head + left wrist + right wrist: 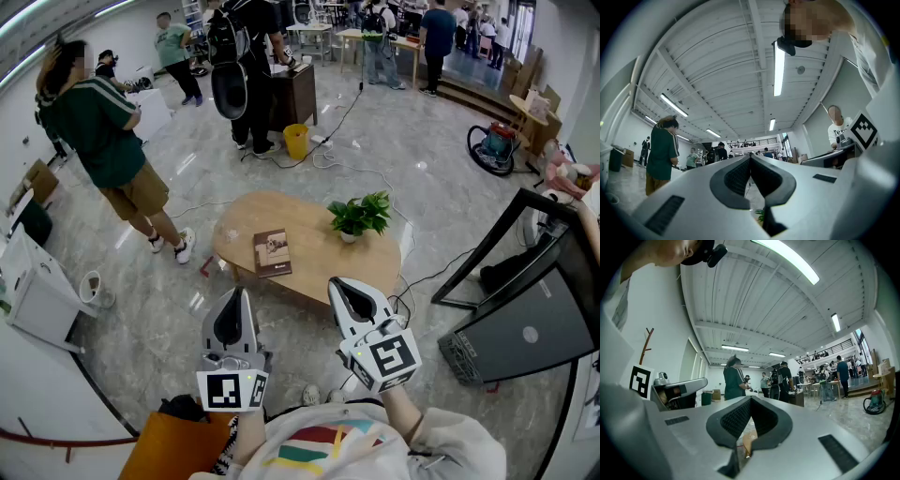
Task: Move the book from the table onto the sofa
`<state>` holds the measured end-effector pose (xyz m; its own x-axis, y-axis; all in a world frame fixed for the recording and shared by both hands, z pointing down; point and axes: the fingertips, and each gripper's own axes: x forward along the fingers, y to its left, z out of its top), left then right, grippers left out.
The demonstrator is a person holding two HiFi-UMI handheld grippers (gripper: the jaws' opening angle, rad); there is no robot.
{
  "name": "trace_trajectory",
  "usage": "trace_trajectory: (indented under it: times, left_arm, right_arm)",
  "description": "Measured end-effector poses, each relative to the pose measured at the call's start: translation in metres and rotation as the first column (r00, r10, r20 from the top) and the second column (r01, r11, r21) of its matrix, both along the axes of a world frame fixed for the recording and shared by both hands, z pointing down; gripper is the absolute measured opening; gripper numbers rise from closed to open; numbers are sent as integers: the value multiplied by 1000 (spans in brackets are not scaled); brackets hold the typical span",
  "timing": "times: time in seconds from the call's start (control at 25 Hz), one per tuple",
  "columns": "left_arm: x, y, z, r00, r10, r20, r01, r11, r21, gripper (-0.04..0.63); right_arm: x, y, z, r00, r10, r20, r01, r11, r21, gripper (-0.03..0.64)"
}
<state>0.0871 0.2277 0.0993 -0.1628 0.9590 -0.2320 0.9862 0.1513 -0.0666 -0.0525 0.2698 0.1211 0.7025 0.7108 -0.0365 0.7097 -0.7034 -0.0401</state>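
Brown book (272, 253) on table (323, 267) — head view only (gripper views: ceiling (722, 70))

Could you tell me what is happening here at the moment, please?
A person holds a gripper in each hand, and the job has not started. The left gripper and the right gripper are both held short of the wooden table, with their jaws together and nothing in them. The book lies flat on the table, untouched, apart from the potted plant. Other people stand about in the hall beyond.
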Motion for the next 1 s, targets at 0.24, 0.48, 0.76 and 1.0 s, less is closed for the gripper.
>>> trace_trajectory:
  times: [0.24,0.48,0.76,1.0]
  left_arm:
    - [-10,6,-7,1000,1,-14,-2,1000,-21,8]
    - [-26,10,-7,1000,8,-27,-9,1000,-14,8]
    - [-45,4,-4,1000,2,-29,-2,1000,-18,8]
    - [-48,4,4,1000,-1,-18,1,1000,-16,8]
  right_arm:
    - [-10,6,0,1000,3,-10,-3,1000,2,11]
    - [-23,8,-2,1000,0,-15,0,1000,2,11]
    - [-43,4,9,1000,-1,22,1,1000,-4,12]
    - [-42,7,21,999,-26,24,26,999,25,12]
